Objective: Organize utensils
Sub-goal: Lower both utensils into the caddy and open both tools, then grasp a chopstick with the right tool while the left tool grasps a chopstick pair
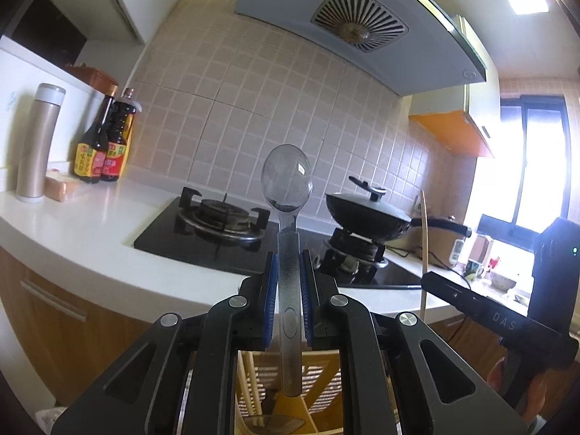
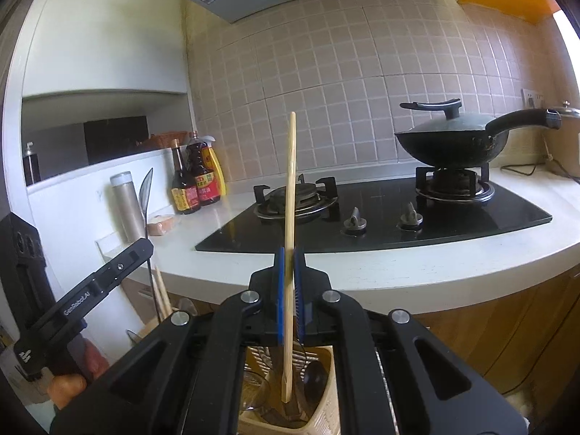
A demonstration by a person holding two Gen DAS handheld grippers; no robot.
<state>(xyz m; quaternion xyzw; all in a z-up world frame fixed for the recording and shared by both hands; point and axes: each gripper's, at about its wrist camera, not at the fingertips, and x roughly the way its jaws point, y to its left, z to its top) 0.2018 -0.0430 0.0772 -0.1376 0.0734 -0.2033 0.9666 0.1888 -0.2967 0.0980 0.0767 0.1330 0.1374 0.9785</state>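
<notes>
My left gripper (image 1: 289, 264) is shut on the handle of a clear plastic spoon (image 1: 287, 177), bowl up, held upright above a tan slatted utensil holder (image 1: 319, 391). My right gripper (image 2: 289, 261) is shut on a bamboo chopstick (image 2: 290, 181), held upright, its lower end over the utensil holder (image 2: 328, 409), which has dark utensils in it. The spoon shows edge-on in the right wrist view (image 2: 146, 188); the chopstick shows in the left wrist view (image 1: 424, 239). The right gripper shows at the right of the left wrist view and the left gripper at the left of the right wrist view.
A white counter (image 2: 398, 275) carries a black gas hob (image 2: 380, 217) with a lidded wok (image 2: 449, 145) on the right burner. Sauce bottles (image 2: 195, 181), a steel flask (image 2: 127, 206) and a sponge (image 2: 163, 224) stand at the left. More chopsticks (image 2: 161, 295) stick up near the holder.
</notes>
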